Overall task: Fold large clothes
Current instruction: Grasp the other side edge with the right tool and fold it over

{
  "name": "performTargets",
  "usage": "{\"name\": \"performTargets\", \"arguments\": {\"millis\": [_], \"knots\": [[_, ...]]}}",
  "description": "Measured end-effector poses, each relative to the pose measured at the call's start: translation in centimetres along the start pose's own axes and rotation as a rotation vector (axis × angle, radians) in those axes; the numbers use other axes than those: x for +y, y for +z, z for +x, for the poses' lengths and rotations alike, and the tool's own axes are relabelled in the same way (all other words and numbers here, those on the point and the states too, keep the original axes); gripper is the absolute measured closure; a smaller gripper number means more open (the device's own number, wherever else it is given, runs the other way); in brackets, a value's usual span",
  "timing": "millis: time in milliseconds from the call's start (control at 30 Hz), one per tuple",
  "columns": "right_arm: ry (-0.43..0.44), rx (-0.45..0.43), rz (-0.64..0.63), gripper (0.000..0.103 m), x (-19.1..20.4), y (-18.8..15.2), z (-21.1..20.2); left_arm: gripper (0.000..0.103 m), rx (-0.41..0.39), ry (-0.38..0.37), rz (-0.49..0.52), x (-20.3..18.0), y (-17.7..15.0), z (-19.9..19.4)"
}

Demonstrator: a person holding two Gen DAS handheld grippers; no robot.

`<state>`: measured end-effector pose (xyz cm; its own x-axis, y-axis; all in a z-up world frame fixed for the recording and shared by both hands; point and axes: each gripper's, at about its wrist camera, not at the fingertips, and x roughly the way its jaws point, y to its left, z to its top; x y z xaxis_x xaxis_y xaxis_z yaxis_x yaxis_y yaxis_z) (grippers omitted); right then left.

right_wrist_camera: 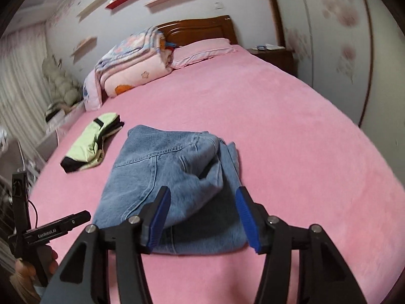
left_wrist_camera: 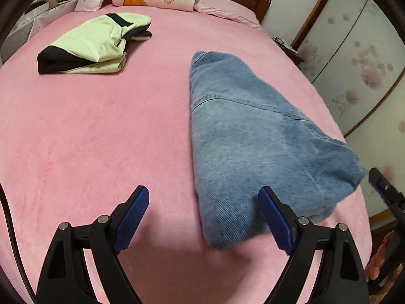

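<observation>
Jeans (right_wrist_camera: 174, 182) folded on bed (right_wrist_camera: 291, 126), both claws wide.

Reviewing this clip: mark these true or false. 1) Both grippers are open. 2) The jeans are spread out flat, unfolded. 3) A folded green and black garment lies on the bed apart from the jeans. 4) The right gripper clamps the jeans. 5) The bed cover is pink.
1) True: the left gripper and right gripper both have jaws apart.
2) False: the jeans are folded into a bundle.
3) True: the green garment lies apart.
4) False: it holds nothing.
5) True: the bed is pink.
</observation>
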<state>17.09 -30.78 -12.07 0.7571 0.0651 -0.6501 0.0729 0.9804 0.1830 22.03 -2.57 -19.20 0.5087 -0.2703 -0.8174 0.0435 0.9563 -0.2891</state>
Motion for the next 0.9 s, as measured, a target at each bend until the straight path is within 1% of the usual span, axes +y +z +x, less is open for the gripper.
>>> {"name": "performTargets", "arguments": {"millis": [33, 100, 200, 233, 300, 333, 367, 400, 500, 600, 667, 700, 733, 767, 833, 867, 900], "knots": [[-0.001, 0.005, -0.036, 0.049, 0.4, 0.4, 0.6, 0.016, 0.008, 0.006, 0.006, -0.3, 0.0, 0.4], [0.013, 0.011, -0.098, 0.049, 1.1, 0.8, 1.3, 0.016, -0.004, 0.0, 0.008, -0.4, 0.2, 0.9], [0.009, 0.034, -0.176, 0.049, 2.0, 1.2, 2.7, 0.016, -0.007, 0.0, 0.018, -0.8, 0.9, 1.6], [0.011, 0.058, -0.21, 0.049, 2.3, 1.3, 3.5, 0.016, -0.007, -0.001, 0.02, -0.9, 0.9, 1.7], [0.023, 0.102, -0.235, 0.05, 2.3, 1.1, 4.6, 0.016, -0.001, 0.0, 0.03, -1.3, 1.0, 1.8], [0.022, 0.123, -0.251, 0.059, 2.3, 0.9, 5.3, 0.016, 0.0, 0.002, 0.035, -1.5, 1.1, 2.0], [0.027, 0.138, -0.259, 0.065, 2.3, 0.8, 5.6, 0.016, 0.002, 0.003, 0.042, -1.7, 1.3, 2.1], [0.042, 0.157, -0.258, 0.081, 2.1, 0.7, 6.0, 0.016, 0.001, 0.005, 0.047, -1.9, 1.4, 2.2], [0.041, 0.156, -0.229, 0.088, 1.3, 0.3, 5.6, 0.016, -0.006, 0.003, 0.063, -2.3, 1.5, 2.3], [0.025, 0.125, -0.169, 0.091, -0.4, -0.6, 4.4, 0.016, -0.006, -0.015, 0.069, -2.6, 1.2, 2.4], [-0.017, 0.112, -0.106, 0.096, -1.8, -1.9, 4.0, 0.016, -0.006, -0.013, 0.078, -3.0, 0.6, 2.7], [-0.053, 0.116, -0.073, 0.103, -2.6, -2.6, 4.2, 0.016, -0.013, 0.0, 0.081, -3.0, 0.3, 2.7], [-0.14, 0.133, -0.033, 0.103, -3.7, -3.6, 4.7, 0.016, -0.026, 0.016, 0.081, -2.9, 0.1, 2.7], [-0.2, 0.169, 0.019, 0.103, -5.4, -4.9, 5.3, 0.016, -0.037, 0.02, 0.078, -2.8, -0.1, 2.7], [-0.204, 0.233, 0.091, 0.103, -7.5, -6.9, 6.1, 0.016, -0.026, -0.004, 0.063, -2.4, -0.1, 2.9], [-0.214, 0.239, 0.101, 0.103, -8.1, -7.7, 5.9, 0.016, -0.021, -0.013, 0.055, -2.2, 0.0, 3.0], [-0.205, 0.232, 0.11, 0.103, -8.2, -7.9, 5.6, 0.016, -0.018, -0.018, 0.051, -2.1, 0.0, 3.0]]}}
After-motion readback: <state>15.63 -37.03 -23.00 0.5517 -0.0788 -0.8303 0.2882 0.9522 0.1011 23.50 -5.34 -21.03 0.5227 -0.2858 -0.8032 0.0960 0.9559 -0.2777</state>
